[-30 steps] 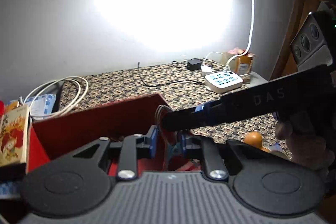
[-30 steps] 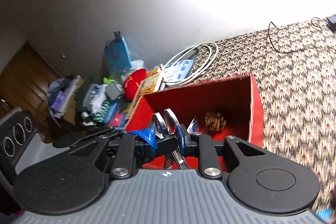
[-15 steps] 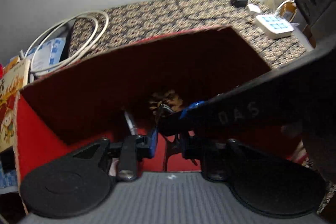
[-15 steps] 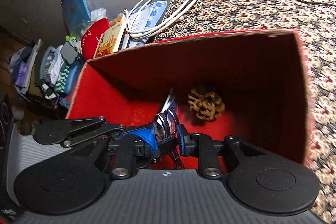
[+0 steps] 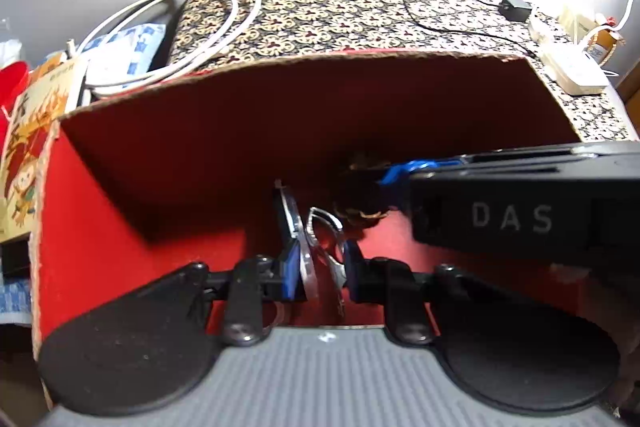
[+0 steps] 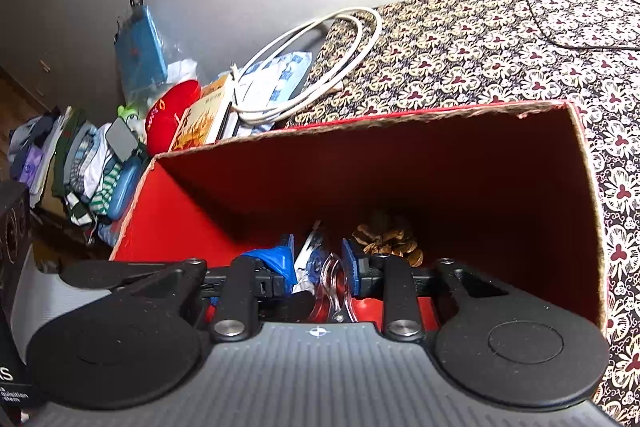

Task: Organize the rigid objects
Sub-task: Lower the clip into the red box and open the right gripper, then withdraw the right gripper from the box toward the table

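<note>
Inside the red cardboard box (image 5: 120, 227), metal scissors (image 5: 308, 243) are being pinched by the left gripper (image 5: 320, 267), whose jaws are opening. They are being released by the right gripper (image 6: 318, 263), its jaws parting around them, beside a pine cone (image 6: 390, 241).

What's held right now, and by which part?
The scissors, mid-length, between the left gripper pads; its jaws are opening. The right gripper opening too, pads clear of them.
</note>
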Demonstrator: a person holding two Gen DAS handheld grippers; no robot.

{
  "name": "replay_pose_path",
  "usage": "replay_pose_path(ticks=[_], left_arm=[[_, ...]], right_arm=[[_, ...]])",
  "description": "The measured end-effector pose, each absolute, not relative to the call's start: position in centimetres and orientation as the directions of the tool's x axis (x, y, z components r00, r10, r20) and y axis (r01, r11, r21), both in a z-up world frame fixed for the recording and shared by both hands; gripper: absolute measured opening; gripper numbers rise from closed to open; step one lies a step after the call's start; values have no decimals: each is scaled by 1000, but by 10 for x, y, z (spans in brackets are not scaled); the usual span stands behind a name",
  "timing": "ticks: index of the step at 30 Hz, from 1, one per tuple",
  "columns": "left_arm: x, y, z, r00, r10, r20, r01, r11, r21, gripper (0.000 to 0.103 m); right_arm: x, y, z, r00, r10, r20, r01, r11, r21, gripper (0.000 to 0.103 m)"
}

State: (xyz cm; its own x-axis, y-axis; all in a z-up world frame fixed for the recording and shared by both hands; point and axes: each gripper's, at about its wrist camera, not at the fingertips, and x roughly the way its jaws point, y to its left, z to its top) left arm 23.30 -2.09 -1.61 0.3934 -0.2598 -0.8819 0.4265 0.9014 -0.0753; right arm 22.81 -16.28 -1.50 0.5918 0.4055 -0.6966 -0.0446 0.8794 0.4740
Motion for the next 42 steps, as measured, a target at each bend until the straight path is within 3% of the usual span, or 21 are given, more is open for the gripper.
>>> replay_pose_path(ticks=[5, 9, 22, 30, 42], left_arm=[[231, -24, -16, 430, -212, -878, 411, 911, -19, 20], [230, -24, -15, 459, -190, -868, 396, 918, 8, 31], [224, -24, -13, 510, -128, -850, 347, 935, 68, 32], [221, -26, -13, 531, -107, -841, 340, 936, 96, 32], [222, -27, -13, 569, -54, -820, 297, 944, 144, 38]], right_arm=[[227, -160, -13, 625, 375, -685, -34, 890, 456, 10], [223, -161, -10, 656, 350, -669, -27, 897, 442, 10], [214, -160, -5, 698, 394, -598, -118, 887, 446, 10], [215, -159, -6, 692, 385, -611, -105, 891, 442, 10], [201, -154, 12, 769, 226, -598, -44, 952, 302, 10]])
